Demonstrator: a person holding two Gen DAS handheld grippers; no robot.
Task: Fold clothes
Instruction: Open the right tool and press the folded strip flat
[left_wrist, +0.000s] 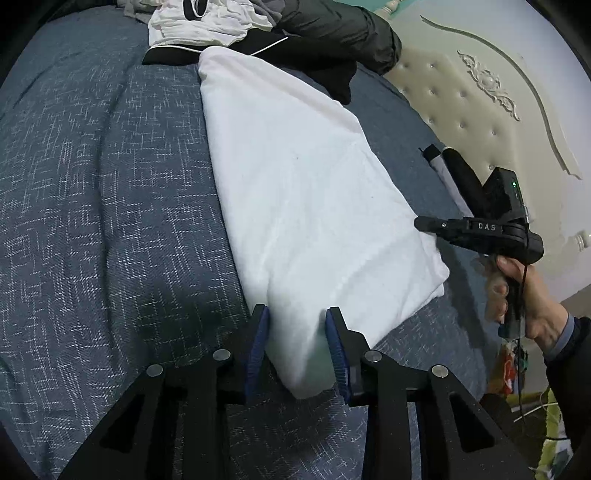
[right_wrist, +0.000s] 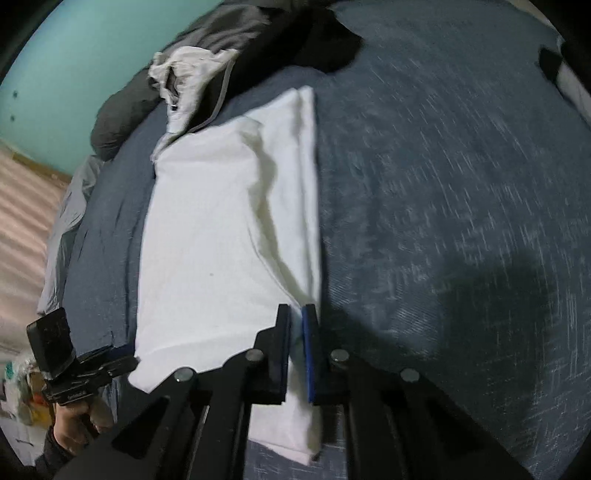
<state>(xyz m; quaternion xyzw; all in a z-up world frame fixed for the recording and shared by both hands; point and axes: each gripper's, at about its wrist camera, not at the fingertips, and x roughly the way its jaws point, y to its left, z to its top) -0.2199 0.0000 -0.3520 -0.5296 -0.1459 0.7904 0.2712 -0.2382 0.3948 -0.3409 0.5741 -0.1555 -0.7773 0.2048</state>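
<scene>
A white garment (left_wrist: 303, 192), folded into a long strip, lies on the blue-grey bedspread (left_wrist: 110, 206). In the left wrist view my left gripper (left_wrist: 295, 314) has its blue pads pressed on the strip's near corner, which bunches between them. My right gripper (left_wrist: 423, 223), held by a hand, sits at the strip's right edge. In the right wrist view the right gripper (right_wrist: 296, 310) is shut on the long folded edge of the white garment (right_wrist: 207, 236), with thin cloth between its pads. The left gripper (right_wrist: 123, 360) shows at the garment's lower left corner.
A pile of unfolded clothes lies at the far end of the bed: a white shirt (left_wrist: 207, 22), a black jacket (left_wrist: 332, 33) and a grey piece (right_wrist: 122, 118). A cream tufted headboard (left_wrist: 461, 96) stands on the right. A teal wall (right_wrist: 74, 55) is behind.
</scene>
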